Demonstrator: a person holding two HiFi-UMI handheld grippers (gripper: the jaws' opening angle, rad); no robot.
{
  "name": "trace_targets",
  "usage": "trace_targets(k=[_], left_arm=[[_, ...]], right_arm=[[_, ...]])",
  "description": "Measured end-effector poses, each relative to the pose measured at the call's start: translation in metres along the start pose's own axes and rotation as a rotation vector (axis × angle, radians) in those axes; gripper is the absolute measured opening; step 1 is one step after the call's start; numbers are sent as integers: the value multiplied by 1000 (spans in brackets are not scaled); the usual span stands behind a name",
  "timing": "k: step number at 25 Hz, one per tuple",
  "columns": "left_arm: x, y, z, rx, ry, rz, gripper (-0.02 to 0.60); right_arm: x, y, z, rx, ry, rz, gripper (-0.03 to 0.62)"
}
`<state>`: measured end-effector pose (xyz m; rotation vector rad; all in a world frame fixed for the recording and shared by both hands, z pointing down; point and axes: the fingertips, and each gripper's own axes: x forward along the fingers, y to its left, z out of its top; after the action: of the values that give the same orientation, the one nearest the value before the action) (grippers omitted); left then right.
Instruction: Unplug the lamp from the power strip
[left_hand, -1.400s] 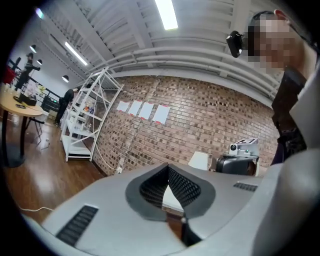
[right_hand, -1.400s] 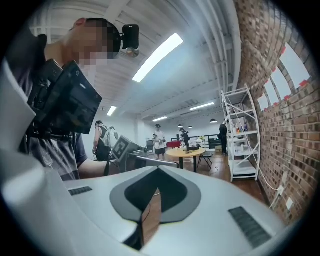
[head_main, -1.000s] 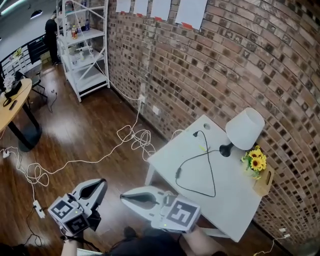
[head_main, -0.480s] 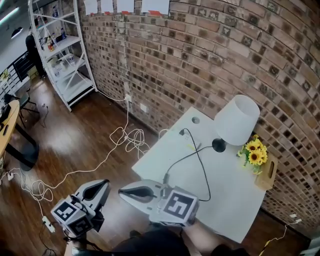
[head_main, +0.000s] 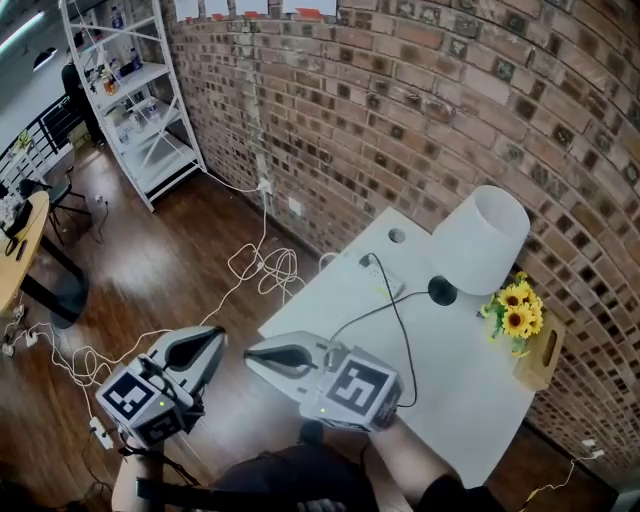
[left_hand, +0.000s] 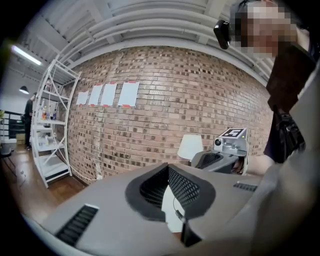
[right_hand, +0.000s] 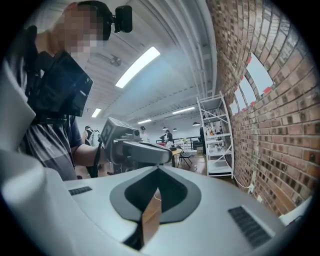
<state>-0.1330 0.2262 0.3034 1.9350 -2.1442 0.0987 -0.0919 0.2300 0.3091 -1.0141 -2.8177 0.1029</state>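
A lamp with a white shade (head_main: 482, 240) and a black base (head_main: 441, 291) stands on the white table (head_main: 470, 400) by the brick wall. Its black cord (head_main: 400, 322) loops over the tabletop to a black plug (head_main: 367, 262) at a white power strip (head_main: 388, 285) near the table's far-left edge. My left gripper (head_main: 205, 346) hangs over the floor, left of the table, shut and empty. My right gripper (head_main: 258, 354) is at the table's near-left corner, also shut and empty. The left gripper view shows the lamp (left_hand: 190, 146) and the right gripper (left_hand: 222, 156) ahead.
Sunflowers (head_main: 516, 318) and a wooden holder (head_main: 537, 362) sit to the right of the lamp. Tangled white cables (head_main: 262, 266) lie on the wood floor below a wall outlet (head_main: 265, 185). A white shelf unit (head_main: 135, 95) and a round table (head_main: 15, 245) stand to the left.
Both grippers have moved up in the head view and closer to the table. The table and lamp now sit nearer, and the left gripper has rolled a little.
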Motion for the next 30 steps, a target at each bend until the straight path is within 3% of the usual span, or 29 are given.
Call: trace_targets(k=[13,30], left_arm=[[31,-27,9,47,48,-68,8],[86,-14,7,66,66,-228,8]], right_arm=[[-15,0,2,-29,6,12,3],[-35,-59,-15,5,27,-189,3]])
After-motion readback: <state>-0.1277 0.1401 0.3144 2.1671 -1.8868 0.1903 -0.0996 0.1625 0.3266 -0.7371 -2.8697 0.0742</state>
